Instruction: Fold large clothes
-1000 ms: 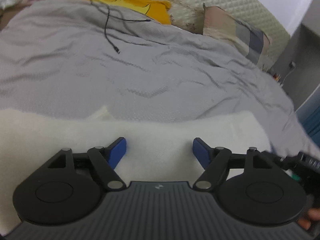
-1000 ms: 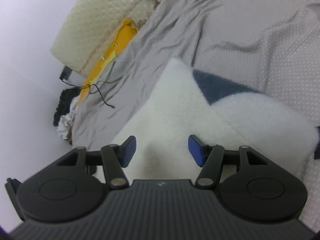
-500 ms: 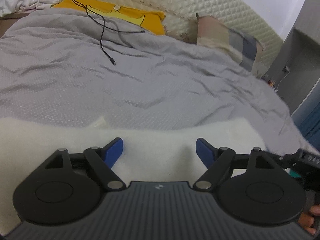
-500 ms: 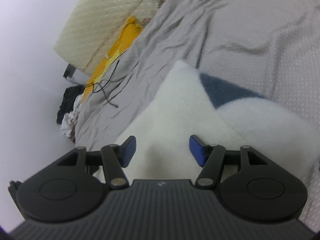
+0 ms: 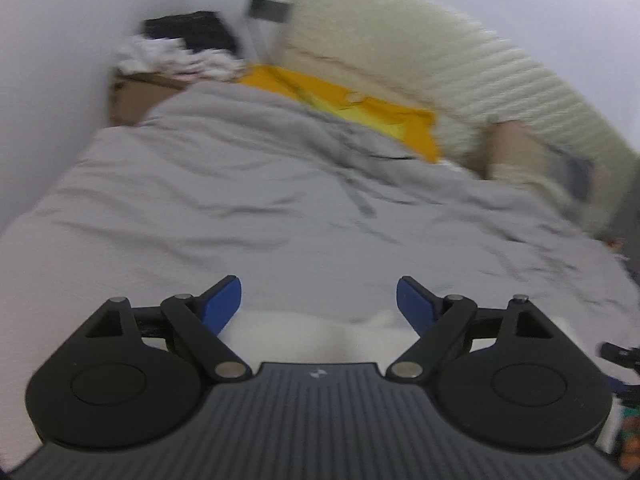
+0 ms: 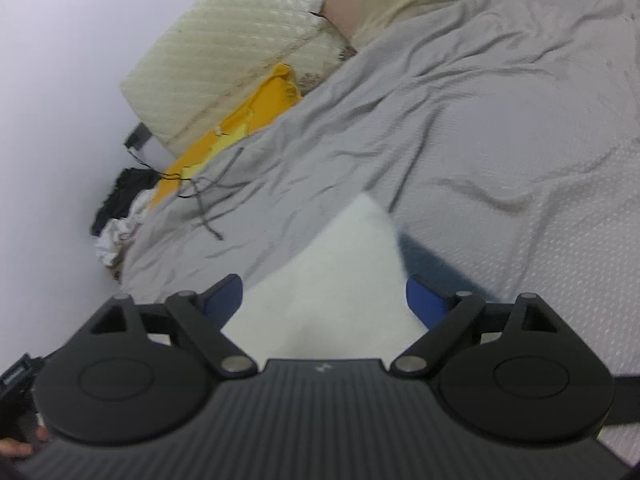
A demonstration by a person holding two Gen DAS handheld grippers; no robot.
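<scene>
White fleece garment [image 6: 340, 280] on grey bedspread [image 6: 500, 120]; left gripper [image 5: 319, 300], right gripper [image 6: 324, 300] jaws opening, pinching nothing.

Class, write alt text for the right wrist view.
The right gripper, jaws opening, hangs over a white garment on a grey bedspread; its fingers do not press the cloth. A yellow pillow and quilted headboard lie beyond.

Both the left gripper [image 5: 319, 300] and the right gripper [image 6: 324, 298] share one build: a ribbed dark-grey body with a small pale logo, two round black discs beside it, black linkage arms with silver pivot screws, and blue fingertips [image 5: 224, 300].
</scene>
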